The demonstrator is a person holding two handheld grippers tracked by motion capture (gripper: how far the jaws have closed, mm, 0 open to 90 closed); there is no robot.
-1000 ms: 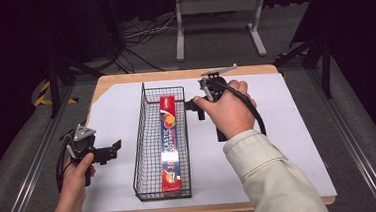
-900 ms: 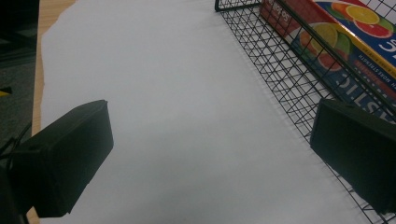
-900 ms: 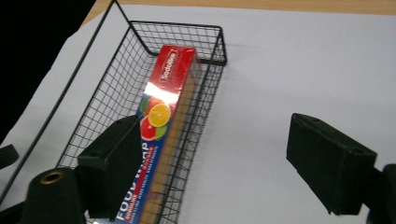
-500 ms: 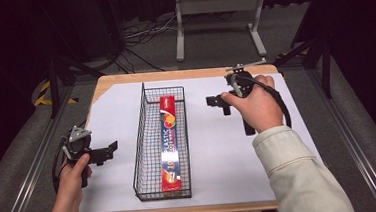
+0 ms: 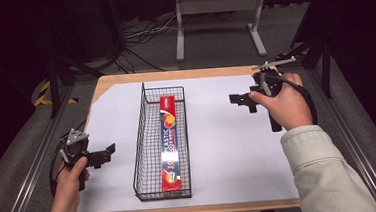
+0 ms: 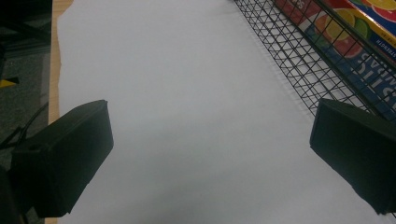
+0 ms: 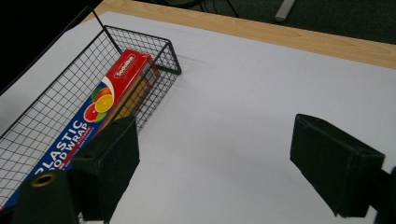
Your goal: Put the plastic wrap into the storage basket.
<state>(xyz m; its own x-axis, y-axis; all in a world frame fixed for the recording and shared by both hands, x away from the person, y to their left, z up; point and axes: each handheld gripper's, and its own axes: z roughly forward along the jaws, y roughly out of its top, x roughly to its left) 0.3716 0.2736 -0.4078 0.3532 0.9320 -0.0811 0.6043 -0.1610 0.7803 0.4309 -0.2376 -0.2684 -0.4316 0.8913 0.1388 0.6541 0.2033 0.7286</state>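
Placement looks finished: box in basket, both grippers empty and clear.

The long red-and-blue cardboard box of plastic wrap (image 5: 169, 137) lies flat along the floor of the black wire-mesh basket (image 5: 140, 139), which stands on the white sheet covering the wooden table (image 5: 219, 149). The right gripper (image 5: 240, 101) is well apart from the basket, out over bare sheet; its jaws have just been opening and stand wide apart with nothing between them, the box off beyond its left finger (image 7: 105, 170). The left gripper (image 5: 110, 152) hovers just beside the basket's near wall, jaws spread, empty. Judged: stowing done; at most a retreat of both hands remains.
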